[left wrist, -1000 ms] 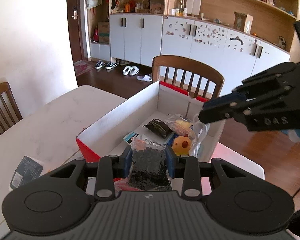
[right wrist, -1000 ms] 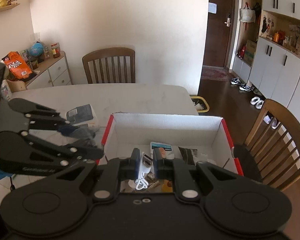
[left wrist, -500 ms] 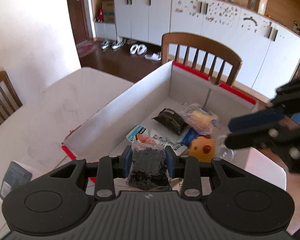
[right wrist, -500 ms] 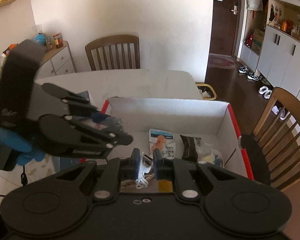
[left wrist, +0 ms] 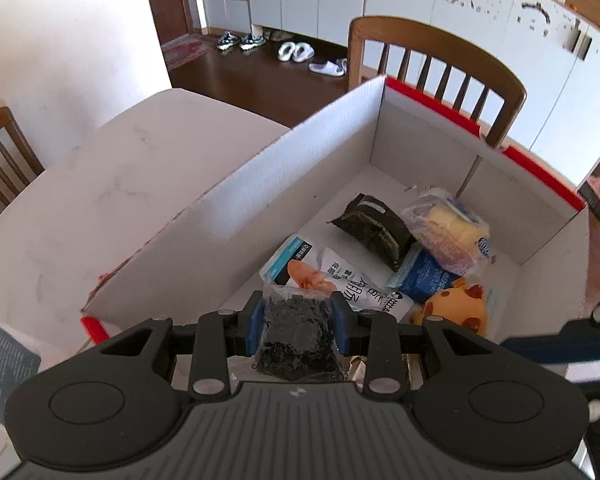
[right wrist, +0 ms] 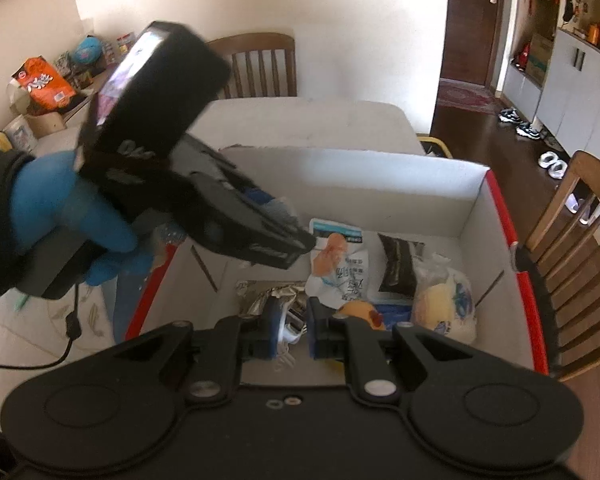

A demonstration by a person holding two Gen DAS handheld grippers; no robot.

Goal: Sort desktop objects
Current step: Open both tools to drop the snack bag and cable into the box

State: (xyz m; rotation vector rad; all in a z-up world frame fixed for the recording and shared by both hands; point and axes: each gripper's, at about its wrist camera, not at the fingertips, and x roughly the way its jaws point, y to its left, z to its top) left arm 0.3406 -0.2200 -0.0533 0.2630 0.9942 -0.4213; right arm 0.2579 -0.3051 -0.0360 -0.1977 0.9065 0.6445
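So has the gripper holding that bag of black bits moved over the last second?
Yes. The left gripper has carried the bag forward past the box's near wall, over the box.

The box is open on top, so straight down is the only easy way in. Its tall white walls block any sideways approach. Floor's crowded on the right half: dark packet, yellow bagged roll, blue pack, orange plush and the white snack bag all bunched together. The far corner by the red rim is bare. The left gripper hangs over the left wall, and the chair crowds the far side. The tabletop left of the box is wide open.
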